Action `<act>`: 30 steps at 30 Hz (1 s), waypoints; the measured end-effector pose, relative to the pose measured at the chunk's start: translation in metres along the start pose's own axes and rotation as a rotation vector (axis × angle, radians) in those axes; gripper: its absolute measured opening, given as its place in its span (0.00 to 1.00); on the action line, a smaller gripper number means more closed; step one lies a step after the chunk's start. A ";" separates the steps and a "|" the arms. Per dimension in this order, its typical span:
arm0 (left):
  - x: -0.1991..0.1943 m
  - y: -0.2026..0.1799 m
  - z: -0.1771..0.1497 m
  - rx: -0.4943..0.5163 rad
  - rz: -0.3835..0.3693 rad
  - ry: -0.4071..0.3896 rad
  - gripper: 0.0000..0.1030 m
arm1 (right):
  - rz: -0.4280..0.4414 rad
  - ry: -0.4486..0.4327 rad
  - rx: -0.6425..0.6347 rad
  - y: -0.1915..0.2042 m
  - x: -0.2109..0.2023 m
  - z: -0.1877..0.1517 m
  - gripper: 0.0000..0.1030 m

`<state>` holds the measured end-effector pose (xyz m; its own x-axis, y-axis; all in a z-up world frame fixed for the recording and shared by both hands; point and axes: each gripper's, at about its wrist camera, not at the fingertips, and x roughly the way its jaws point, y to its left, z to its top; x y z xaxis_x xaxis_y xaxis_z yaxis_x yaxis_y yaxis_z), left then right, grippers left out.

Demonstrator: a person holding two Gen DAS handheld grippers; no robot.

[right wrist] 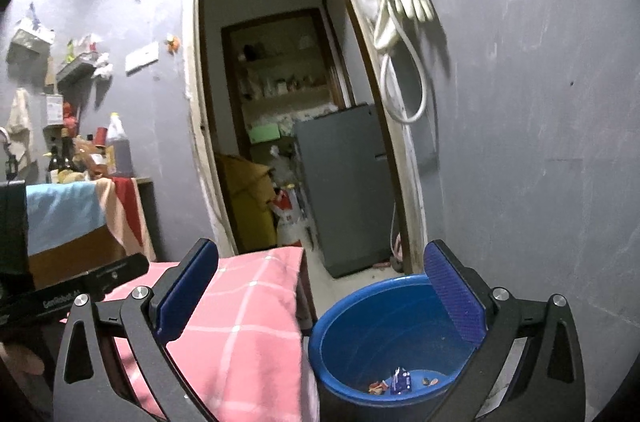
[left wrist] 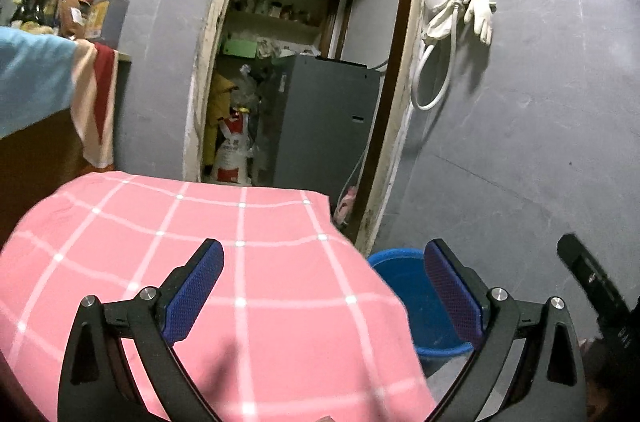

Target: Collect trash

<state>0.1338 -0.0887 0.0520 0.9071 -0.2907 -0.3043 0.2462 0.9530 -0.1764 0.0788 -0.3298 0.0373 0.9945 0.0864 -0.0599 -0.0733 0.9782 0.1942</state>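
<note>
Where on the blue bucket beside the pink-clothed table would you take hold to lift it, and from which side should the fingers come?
Probably the blue bucket is best taken by its rim on the side away from the pink-clothed table. It stands upright with its mouth open, so one finger can drop inside and one outside the thin wall from above. The cloth crowds the table side, and no handle shows.

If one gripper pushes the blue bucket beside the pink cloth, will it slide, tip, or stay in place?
The blue bucket probably slides easily: it looks like thin plastic and holds only a few small scraps, so it should be light. A push high on the rim might tip it, since little weighs it down. The smooth wall may be slippery for the pads.
</note>
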 end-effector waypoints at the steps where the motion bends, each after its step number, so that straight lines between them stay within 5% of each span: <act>1: -0.006 0.000 -0.003 0.008 0.006 -0.006 0.95 | -0.002 -0.011 -0.006 0.003 -0.005 -0.001 1.00; 9: -0.046 0.004 -0.021 0.035 0.043 -0.062 0.95 | -0.010 -0.062 -0.012 0.015 -0.036 -0.009 1.00; 30: -0.103 0.032 -0.072 0.087 0.170 -0.101 0.95 | 0.032 0.055 -0.041 0.061 -0.065 -0.038 1.00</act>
<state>0.0236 -0.0340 0.0099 0.9666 -0.1195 -0.2266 0.1114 0.9926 -0.0482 0.0068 -0.2688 0.0158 0.9860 0.1272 -0.1078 -0.1094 0.9815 0.1571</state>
